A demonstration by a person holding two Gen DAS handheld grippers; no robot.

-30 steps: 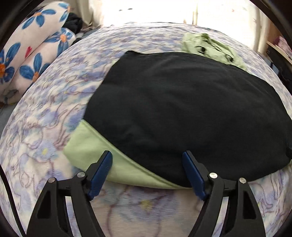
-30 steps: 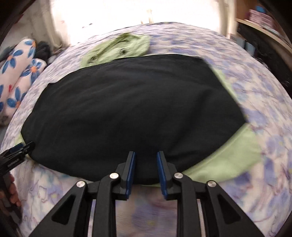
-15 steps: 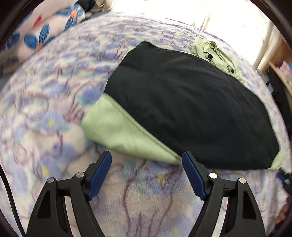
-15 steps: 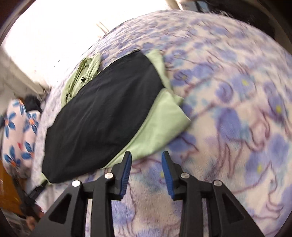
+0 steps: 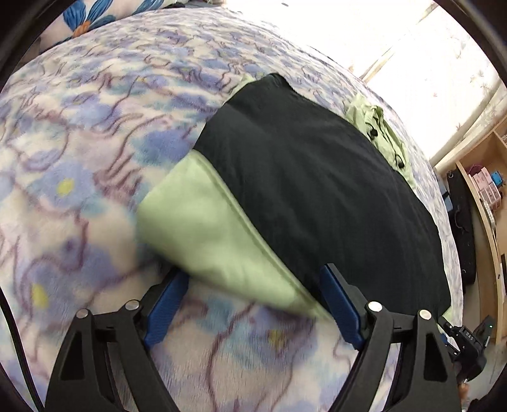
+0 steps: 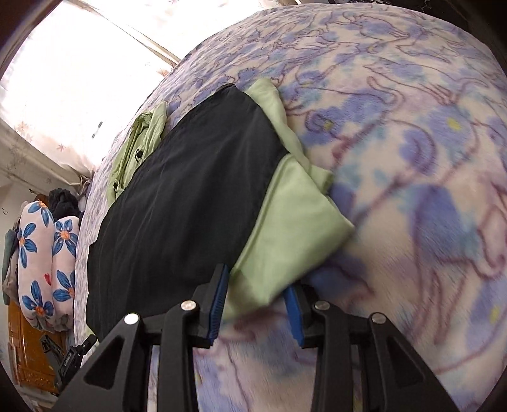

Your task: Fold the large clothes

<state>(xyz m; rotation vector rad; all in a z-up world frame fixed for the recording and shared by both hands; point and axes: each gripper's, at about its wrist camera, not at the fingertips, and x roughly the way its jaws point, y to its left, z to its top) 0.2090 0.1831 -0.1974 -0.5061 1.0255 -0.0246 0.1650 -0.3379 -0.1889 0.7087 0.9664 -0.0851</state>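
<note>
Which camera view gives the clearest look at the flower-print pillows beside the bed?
The right wrist view. It shows the flower-print pillows stacked at the left edge, with blue petals and orange centres sharp and nearly whole. The left wrist view catches only one corner of them at the top edge, cut off by the lens rim.

The left gripper [image 5: 253, 285] is pointing steeply downward at the lower middle of its frame, its jaws opening wide. The right gripper [image 6: 255, 285], lower centre, is angling down, jaws part-open.
</note>
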